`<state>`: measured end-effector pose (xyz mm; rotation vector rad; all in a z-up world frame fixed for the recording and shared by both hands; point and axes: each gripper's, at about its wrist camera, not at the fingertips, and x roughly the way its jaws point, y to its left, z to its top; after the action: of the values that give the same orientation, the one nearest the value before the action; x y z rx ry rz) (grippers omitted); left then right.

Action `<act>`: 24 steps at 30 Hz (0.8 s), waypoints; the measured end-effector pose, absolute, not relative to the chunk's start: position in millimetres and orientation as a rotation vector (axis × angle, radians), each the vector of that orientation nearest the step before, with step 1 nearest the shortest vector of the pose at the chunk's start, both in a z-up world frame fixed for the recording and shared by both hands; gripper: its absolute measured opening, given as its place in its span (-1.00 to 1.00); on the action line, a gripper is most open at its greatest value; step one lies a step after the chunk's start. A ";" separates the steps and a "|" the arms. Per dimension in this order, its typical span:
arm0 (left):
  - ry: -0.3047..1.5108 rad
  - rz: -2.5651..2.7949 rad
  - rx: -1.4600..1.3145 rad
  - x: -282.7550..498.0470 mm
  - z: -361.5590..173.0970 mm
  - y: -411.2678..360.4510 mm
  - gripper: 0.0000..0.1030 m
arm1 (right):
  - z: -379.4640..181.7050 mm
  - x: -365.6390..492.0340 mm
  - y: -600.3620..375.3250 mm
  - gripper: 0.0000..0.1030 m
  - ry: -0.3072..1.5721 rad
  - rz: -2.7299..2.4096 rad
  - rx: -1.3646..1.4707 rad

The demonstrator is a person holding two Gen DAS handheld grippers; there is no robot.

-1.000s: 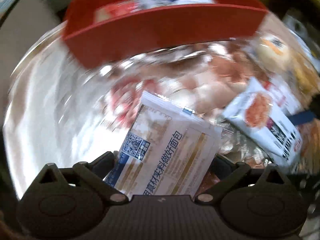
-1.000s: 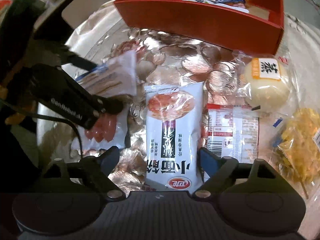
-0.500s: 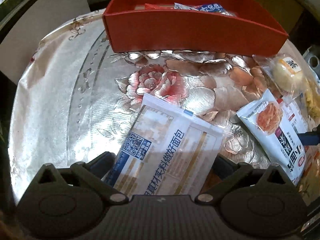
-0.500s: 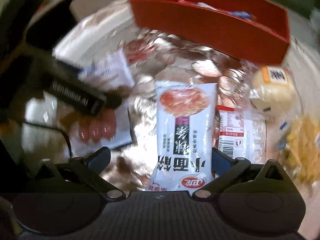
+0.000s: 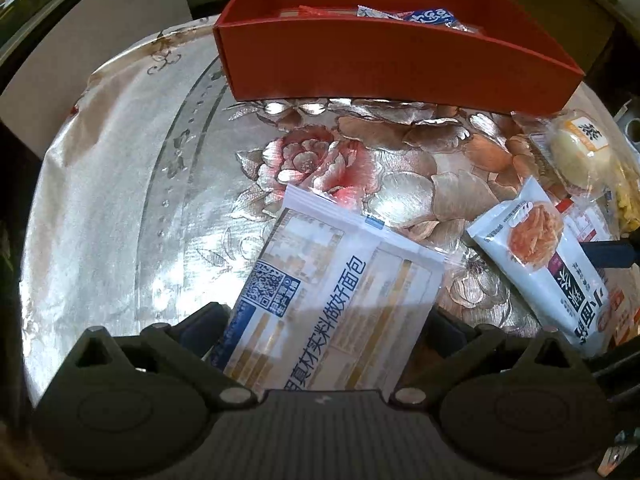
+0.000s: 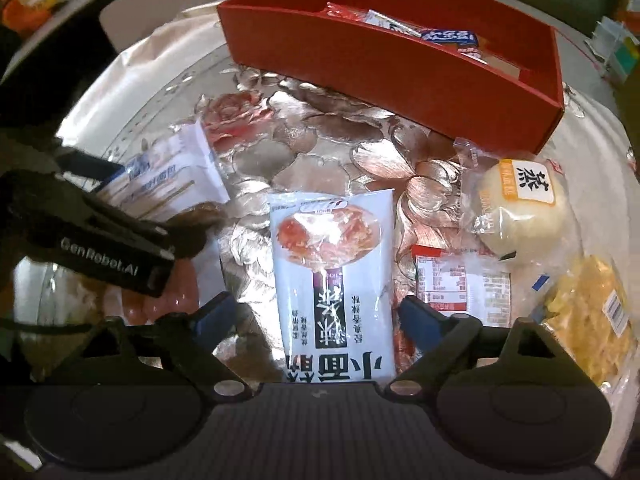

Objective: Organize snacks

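We see 1 bread pack (image 5: 332,300), white w/ QR code, flat on counter (image 5: 100,220) btwn spread left jaws; 1 pale-blue noodle pack (image 6: 334,280) btwn spread right jaws. 1 red box (image 6: 400,68) behind.

left gripper (image 6: 120,216) — black, white "GenRobot.AI" lettering | right gripper (image 6: 316,316) — black, blue pads, silver screws
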<state>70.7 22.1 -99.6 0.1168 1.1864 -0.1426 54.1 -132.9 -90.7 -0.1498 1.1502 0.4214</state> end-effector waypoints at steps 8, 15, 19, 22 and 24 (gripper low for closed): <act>1.140 -0.158 0.115 62.9 -98.8 23.8 0.94 | -93.4 46.7 -132.8 1.00 1.126 0.459 -0.164; 1.149 -0.156 0.098 60.7 -91.8 27.8 0.76 | -79.6 51.3 -137.7 0.14 1.125 0.368 -0.197; 1.142 -0.146 0.091 61.2 -86.0 27.3 0.63 | -77.1 54.7 -149.3 -0.01 1.132 0.354 -0.140; 1.126 -0.138 0.053 63.0 -77.4 30.1 0.48 | -71.2 54.7 -149.1 -0.05 1.119 0.359 -0.120; 1.115 -0.139 0.000 64.7 -69.4 33.8 0.44 | -64.4 54.9 -149.9 -0.07 1.101 0.362 -0.100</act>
<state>64.7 33.8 -69.4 0.0003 1.1155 -0.1393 54.9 -149.9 -64.4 -0.1000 1.1011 0.3618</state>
